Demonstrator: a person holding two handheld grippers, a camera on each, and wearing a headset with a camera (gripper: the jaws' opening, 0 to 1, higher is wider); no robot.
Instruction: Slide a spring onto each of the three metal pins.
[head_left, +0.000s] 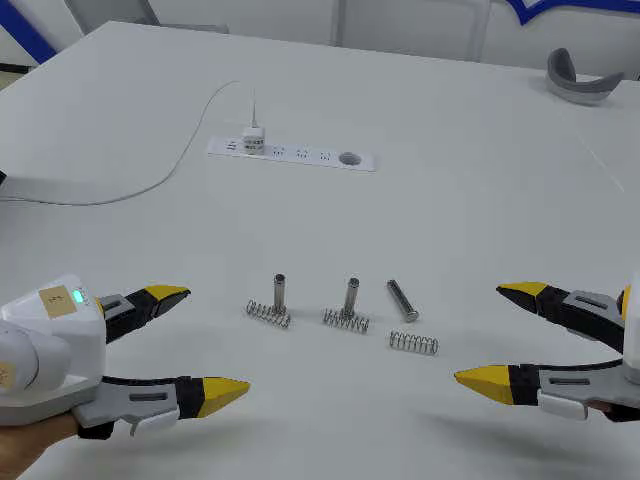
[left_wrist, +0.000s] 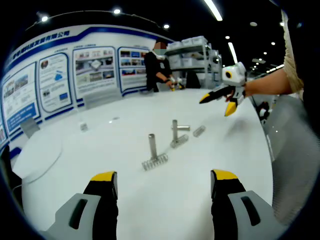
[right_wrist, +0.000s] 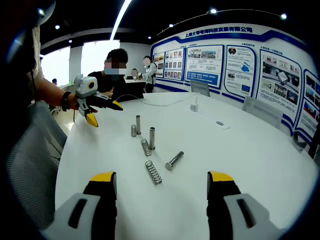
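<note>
Three metal pins lie in a row on the white table. The left pin (head_left: 279, 290) and the middle pin (head_left: 351, 295) stand upright, while the right pin (head_left: 402, 300) lies on its side. In front of each pin lies a loose spring: left (head_left: 268, 314), middle (head_left: 346, 321), right (head_left: 413, 343). My left gripper (head_left: 215, 340) is open and empty at the near left, clear of the parts. My right gripper (head_left: 478, 334) is open and empty at the near right. In the right gripper view the lying pin (right_wrist: 174, 160) and its spring (right_wrist: 153, 171) are nearest.
A white power strip (head_left: 292, 154) with a plug and cable lies beyond the pins. A grey curved object (head_left: 580, 80) rests at the far right corner. People stand at a bench in the background (left_wrist: 159, 65). Bare table (head_left: 330, 420) lies between the grippers.
</note>
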